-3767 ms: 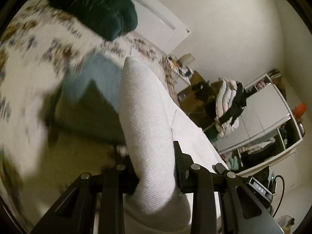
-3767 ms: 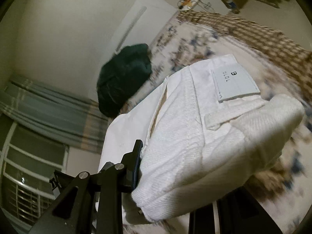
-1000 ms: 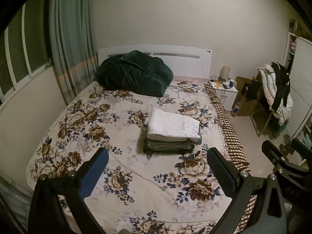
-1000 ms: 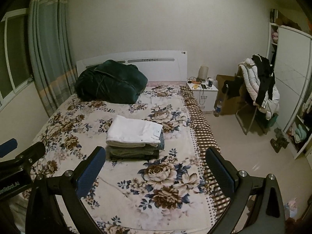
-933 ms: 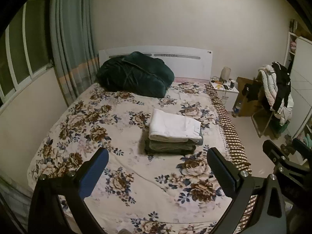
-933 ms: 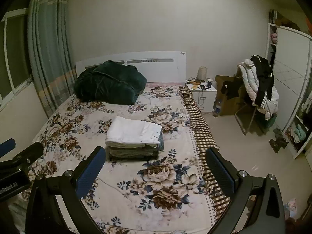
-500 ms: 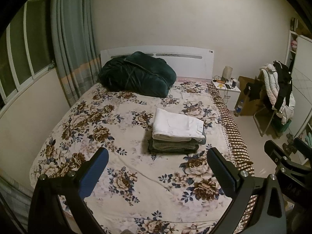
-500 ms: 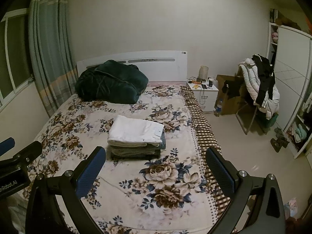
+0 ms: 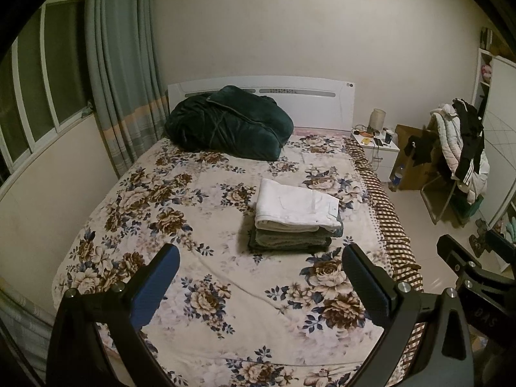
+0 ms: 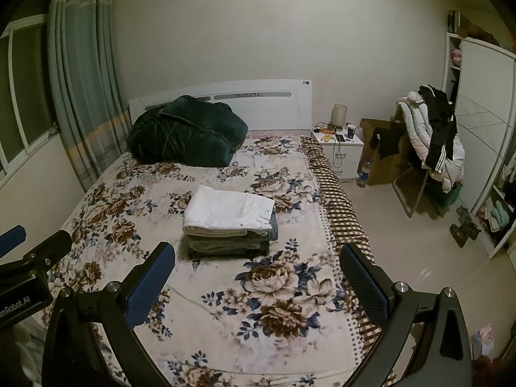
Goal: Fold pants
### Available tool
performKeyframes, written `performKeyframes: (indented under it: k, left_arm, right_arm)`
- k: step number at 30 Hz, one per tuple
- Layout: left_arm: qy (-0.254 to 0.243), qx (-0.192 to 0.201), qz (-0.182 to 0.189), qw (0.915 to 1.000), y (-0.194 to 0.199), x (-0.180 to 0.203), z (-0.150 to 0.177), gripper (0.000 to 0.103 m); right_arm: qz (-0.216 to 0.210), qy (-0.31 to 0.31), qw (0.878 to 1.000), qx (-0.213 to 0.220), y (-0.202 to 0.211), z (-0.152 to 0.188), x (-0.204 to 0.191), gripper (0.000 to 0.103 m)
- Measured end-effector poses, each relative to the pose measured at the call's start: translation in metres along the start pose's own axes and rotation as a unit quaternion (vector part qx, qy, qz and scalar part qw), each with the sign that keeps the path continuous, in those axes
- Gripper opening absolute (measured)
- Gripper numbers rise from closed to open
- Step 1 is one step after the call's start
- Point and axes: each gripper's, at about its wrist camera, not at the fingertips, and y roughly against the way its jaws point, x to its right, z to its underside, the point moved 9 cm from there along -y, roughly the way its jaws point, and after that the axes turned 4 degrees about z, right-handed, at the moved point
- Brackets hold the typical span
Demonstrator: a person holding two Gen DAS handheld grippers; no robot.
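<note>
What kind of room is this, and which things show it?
Most likely a home bedroom: a wide bed with a floral cover and white headboard, a small white bedside table, and a stack of folded trousers, white pair on top.

Folded pants top a clothes stack mid-bed, twd its right edge. Bundled duvet behind stack, agst headboard. Nightstand right of bed; chair farther right.

folded white pants top a stack on the floral bed.
</note>
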Motion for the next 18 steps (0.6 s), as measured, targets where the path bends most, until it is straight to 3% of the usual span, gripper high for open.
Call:
performKeyframes:
  k: [18]
  left_arm:
    - [-0.001,0.000,0.000,1.0000,0.005,-0.007,0.002,0.103]
  right_arm:
    - [0.003,0.002,1.000,0.000,0.008,0.013,-0.004,0.103]
